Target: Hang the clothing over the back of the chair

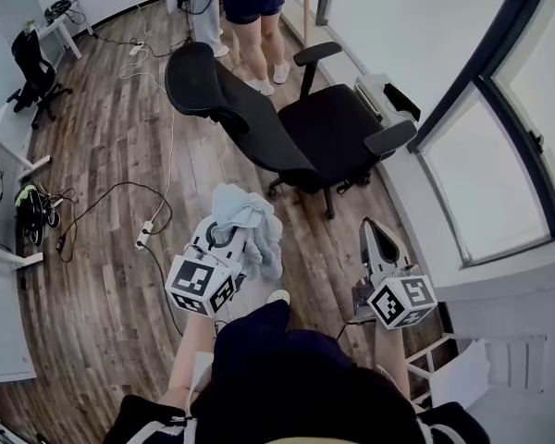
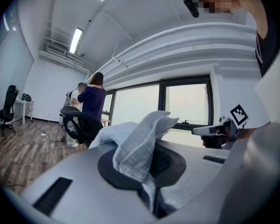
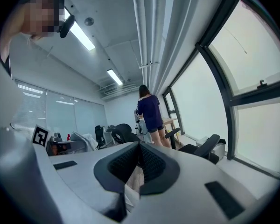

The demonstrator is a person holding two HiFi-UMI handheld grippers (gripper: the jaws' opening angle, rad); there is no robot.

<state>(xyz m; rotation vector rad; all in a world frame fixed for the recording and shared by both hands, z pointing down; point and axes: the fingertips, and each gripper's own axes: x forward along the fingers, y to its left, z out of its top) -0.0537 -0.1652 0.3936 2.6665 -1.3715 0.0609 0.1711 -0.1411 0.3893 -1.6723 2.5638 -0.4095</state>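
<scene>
Plainly mid-carry; the person stands on the wood floor [image 1: 102,276] with a tool in each hand, both pointed roughly level toward the black office chair [image 1: 301,128].

Noting the left gripper [image 1: 229,248]: jaws clamped tight on the clothing [image 1: 248,222], a pale blue-grey garment; the pinch takes only a fold; the bulk sits bunched over and ahead of the jaws, spilling a little down their right side; in the left gripper view the cloth [image 2: 140,143] rises straight out of the closed pads. My reading: a bunched, single-point hold keeps the garment off the floor for the walk, but it will need spreading before it can drape.

Noting the right gripper [image 1: 374,234]: jaws drawn together, tips meeting, no cloth in them that I can see; it sits well off to the right of the garment, apart from it; probably free so it can take a second edge.

The backrest [image 1: 224,98] lies ahead of the left gripper and well apart from it; seat and armrests lie ahead of the right gripper; nothing hangs on the chair yet.

Judgement: approach stage, hanging not begun; the next move calls for lifting the garment above the top of the backrest and letting it fall either side.

A second person [image 1: 252,7] stands just beyond the chair; a loose cable [image 1: 118,186] lies on the floor to the left of the left gripper; both worth minding.
</scene>
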